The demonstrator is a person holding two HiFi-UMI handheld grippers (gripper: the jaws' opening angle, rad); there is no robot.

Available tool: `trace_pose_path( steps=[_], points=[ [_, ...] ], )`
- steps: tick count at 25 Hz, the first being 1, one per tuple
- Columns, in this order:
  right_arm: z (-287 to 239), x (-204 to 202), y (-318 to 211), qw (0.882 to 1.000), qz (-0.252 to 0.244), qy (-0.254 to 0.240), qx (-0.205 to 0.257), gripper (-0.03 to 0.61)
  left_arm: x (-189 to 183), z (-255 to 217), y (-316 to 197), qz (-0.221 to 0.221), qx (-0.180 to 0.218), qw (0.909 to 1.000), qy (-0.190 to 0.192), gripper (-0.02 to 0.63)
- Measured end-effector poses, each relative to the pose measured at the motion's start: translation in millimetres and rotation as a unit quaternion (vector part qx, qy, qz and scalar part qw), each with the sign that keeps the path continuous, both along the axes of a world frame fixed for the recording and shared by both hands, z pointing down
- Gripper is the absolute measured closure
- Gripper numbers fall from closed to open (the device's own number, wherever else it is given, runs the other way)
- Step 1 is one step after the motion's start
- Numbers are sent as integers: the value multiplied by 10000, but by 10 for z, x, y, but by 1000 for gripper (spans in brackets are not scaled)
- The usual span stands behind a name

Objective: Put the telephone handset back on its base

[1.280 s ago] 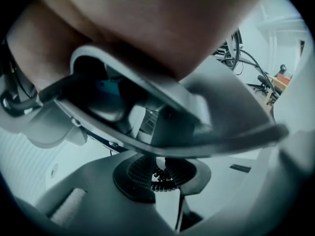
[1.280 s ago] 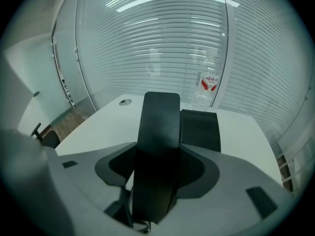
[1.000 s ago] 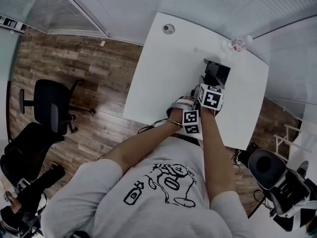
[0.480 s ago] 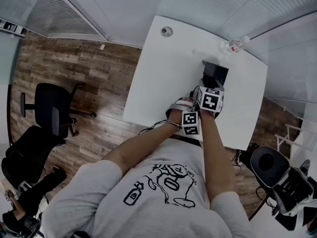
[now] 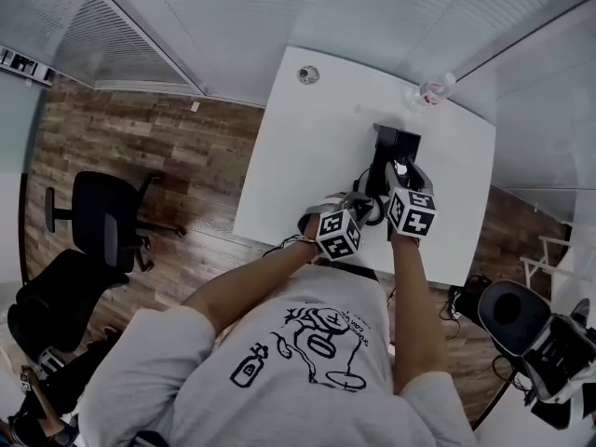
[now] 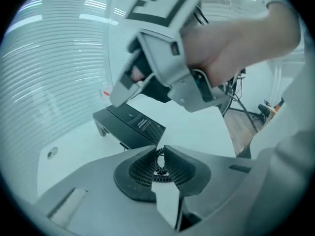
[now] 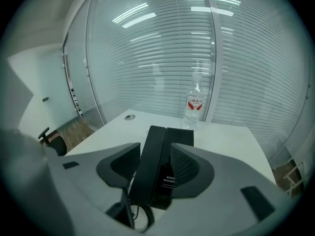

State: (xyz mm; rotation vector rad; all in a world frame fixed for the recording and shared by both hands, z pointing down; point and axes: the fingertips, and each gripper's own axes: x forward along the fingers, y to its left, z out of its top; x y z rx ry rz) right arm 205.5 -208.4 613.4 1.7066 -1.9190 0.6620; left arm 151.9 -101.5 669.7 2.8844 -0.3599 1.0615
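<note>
The black handset (image 7: pixel 150 166) runs lengthwise between my right gripper's (image 7: pixel 154 146) jaws, which have just been closing and now grip its sides. The gripper holds it up off the table. Its coiled cord (image 6: pixel 158 168) hangs from the near end, and my left gripper (image 6: pixel 160 154) is shut on that cord. The black base (image 7: pixel 181 137) sits on the white table just beyond and to the right of the handset. In the left gripper view, the right gripper (image 6: pixel 133 90) hovers above the base (image 6: pixel 129 126) with the dark handset (image 6: pixel 156 91) under it. From the head view, both grippers are just in front of the base (image 5: pixel 399 142).
A clear water bottle (image 7: pixel 195 104) with a red label stands behind the base near the table's far edge. A round cable grommet (image 5: pixel 307 74) sits at the far left corner of the table (image 5: pixel 307 156). Glass walls with blinds enclose the back. A black office chair (image 5: pixel 98 217) stands on the wood floor at left.
Both grippers have come up off the table. The left one has shifted left and rolled. The right one's jaws now show over the front of the base.
</note>
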Motion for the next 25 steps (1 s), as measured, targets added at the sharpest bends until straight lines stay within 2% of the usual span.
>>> trace_pose_path(
  steps=[3,6,8,10,15,22,25],
  points=[
    [-329,49,162,9992,-136,-135,362,431,-182,-340,-114,-420,-113,9979,473,568],
    [-699,76,311,9967,-330,-195,717,469,-346,-754,-256,-645,232,9949,746,572],
    [-960,126,400,9943,-469,-219,932,481,-358,-1071,-349,-844,270,9907,1029,575],
    [-1235,152,479,9910,-600,-270,1168,492,-345,-1420,-435,-1088,197,9837,1417,581],
    [-1948,138,693,9777,-950,-487,1809,506,-327,-2237,-553,-1665,4,9579,2339,588],
    [-2747,202,992,9640,-1309,-509,2257,523,-291,-3073,-461,-1970,50,9338,2987,598],
    [-3009,279,1093,9596,-1388,-566,2381,528,-234,-3361,-396,-2036,170,9269,3148,600]
  ],
)
